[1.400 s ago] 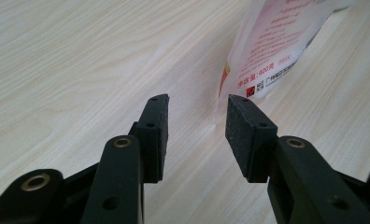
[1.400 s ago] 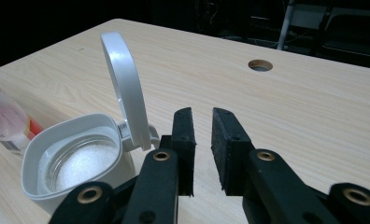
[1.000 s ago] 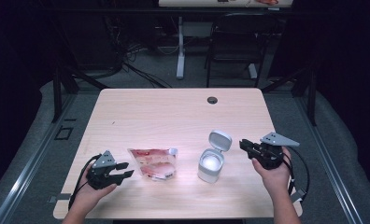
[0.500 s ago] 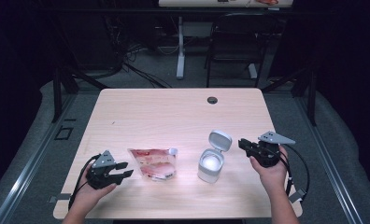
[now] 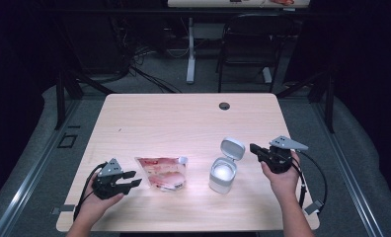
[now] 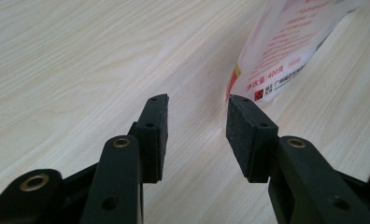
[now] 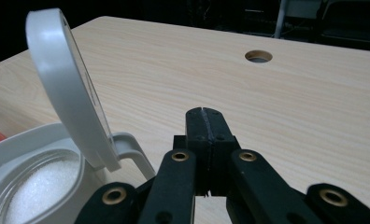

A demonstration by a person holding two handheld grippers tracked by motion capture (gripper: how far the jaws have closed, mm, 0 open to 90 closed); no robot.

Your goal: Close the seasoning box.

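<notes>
While the right gripper (image 7: 205,112) has just closed empty, the white jar (image 5: 222,174), lid flipped up, shows white granules.

Dark room, grey floor (image 5: 35,148), black chair (image 5: 248,44)

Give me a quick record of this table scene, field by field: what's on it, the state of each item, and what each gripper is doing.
surface: wooden table with a cable hole
pouch: red and white refill pouch lying flat, spout toward the jar
jar: white jar upright, white granules inside
jar lid: hinged lid flipped up, open
left gripper: left gripper open, beside the pouch's edge, nothing between its fingers
right gripper: right gripper just closed, shut on nothing, beside the raised lid, not touching it
</notes>
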